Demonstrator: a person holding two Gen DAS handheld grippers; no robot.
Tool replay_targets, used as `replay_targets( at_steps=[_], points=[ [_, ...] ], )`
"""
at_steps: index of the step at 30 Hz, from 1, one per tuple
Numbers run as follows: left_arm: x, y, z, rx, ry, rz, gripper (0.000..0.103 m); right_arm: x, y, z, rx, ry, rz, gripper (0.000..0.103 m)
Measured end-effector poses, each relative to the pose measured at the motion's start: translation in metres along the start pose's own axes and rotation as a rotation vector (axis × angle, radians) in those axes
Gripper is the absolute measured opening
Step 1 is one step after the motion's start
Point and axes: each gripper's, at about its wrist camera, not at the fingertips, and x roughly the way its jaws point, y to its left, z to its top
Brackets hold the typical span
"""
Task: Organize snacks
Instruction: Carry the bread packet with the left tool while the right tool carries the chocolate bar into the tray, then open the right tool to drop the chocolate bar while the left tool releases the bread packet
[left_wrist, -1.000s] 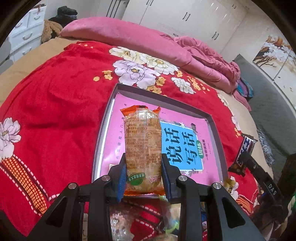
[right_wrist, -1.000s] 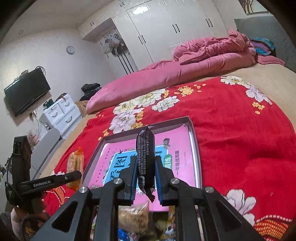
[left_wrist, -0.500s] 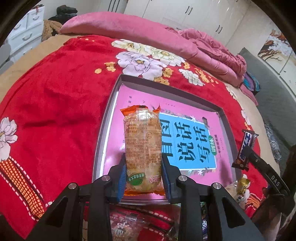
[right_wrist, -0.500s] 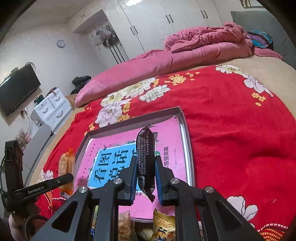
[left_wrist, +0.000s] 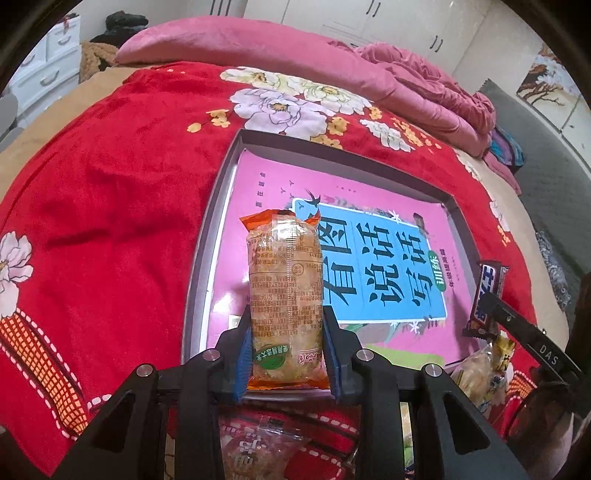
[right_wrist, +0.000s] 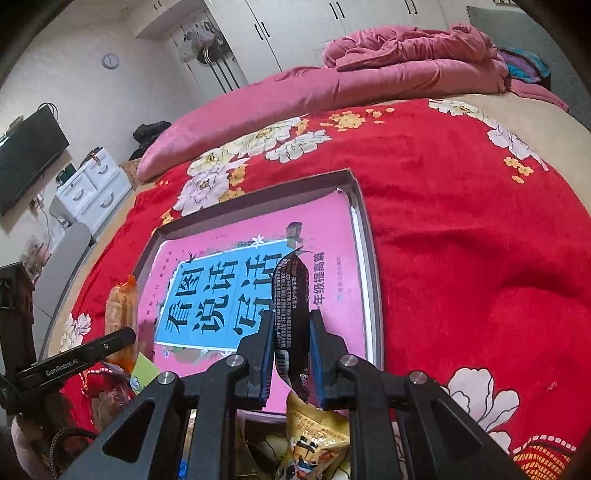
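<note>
While the left gripper (left_wrist: 287, 345) is gripping a cracker pack (left_wrist: 285, 295) and the right gripper (right_wrist: 291, 354) a dark bar (right_wrist: 292, 310) above the tray (left_wrist: 207, 258), lowering each flat, well apart, seems best.

This is a bedroom in a home. A wide bed (right_wrist: 461, 258) fills most of the view, spread with a red blanket (left_wrist: 110, 184) printed with large flowers, and a rumpled pink quilt (right_wrist: 406, 62) lies along its far side. White wardrobe doors (right_wrist: 295, 22) line the far wall, a small white chest of drawers (right_wrist: 92, 188) stands in the corner, a dark television (right_wrist: 29, 155) hangs on the wall and a round clock (right_wrist: 110, 61) is mounted above it.
</note>
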Motion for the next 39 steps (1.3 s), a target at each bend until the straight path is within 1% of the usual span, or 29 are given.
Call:
replay_targets(
  at_steps=[8, 13, 19, 25, 34, 39],
  points=[
    [0.002, -0.002, 0.001, 0.019, 0.007, 0.021, 0.034, 0.003, -0.003, -0.002, 0.003, 0.031, -0.029, 0.018],
    [0.003, -0.004, -0.001, 0.029, 0.011, 0.034, 0.034, 0.005, -0.004, -0.006, -0.013, 0.055, -0.064, 0.019],
    [0.007, -0.004, -0.002, 0.030, 0.027, 0.032, 0.034, 0.003, -0.005, -0.007, -0.011, 0.052, -0.075, 0.019],
    [0.008, -0.003, -0.002, 0.020, 0.037, 0.029, 0.034, -0.002, -0.007, -0.007, -0.002, 0.035, -0.074, 0.019],
    [0.009, -0.001, -0.002, 0.012, 0.044, 0.029, 0.034, -0.012, -0.007, -0.006, -0.003, -0.017, -0.068, 0.019],
    [0.009, 0.000, -0.003, 0.002, 0.049, 0.019, 0.039, -0.018, -0.008, -0.006, -0.002, -0.042, -0.056, 0.020]
  ],
)
